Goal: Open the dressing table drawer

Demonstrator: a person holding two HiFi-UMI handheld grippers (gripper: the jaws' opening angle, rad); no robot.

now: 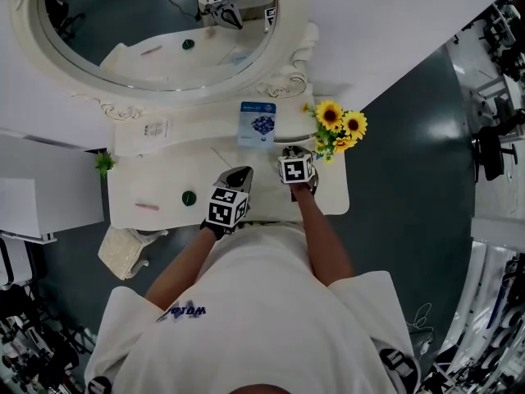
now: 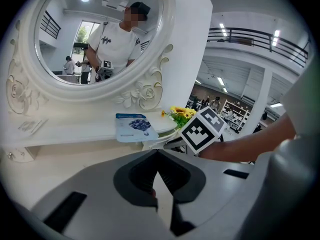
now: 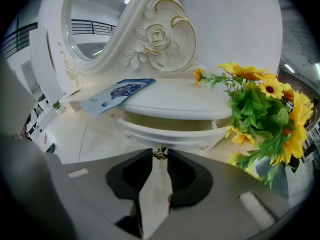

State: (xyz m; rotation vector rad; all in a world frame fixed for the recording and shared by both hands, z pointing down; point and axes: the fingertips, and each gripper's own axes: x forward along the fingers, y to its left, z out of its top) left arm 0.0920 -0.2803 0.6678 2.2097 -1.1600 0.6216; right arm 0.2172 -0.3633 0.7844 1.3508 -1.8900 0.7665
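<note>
The mirror [image 1: 156,23] stands at the far edge of the dressing table [image 1: 148,183], with a packet [image 1: 257,123] on the shelf [image 1: 197,134] below it and sunflowers [image 1: 338,125] to the packet's right. The drawer [image 3: 170,131] sits under that shelf's right end, partly out, its knob [image 3: 160,152] clamped between the right gripper's [image 3: 160,155] jaws. The left gripper [image 2: 158,154] hangs just left.

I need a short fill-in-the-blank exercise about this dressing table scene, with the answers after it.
The right gripper is shut on the metal ____ of the drawer.
The drawer stands partly ____.
The flowers beside it are ____ in colour.
The left gripper has its jaws shut and holds ____.
Answers: knob; open; yellow; nothing.
</note>
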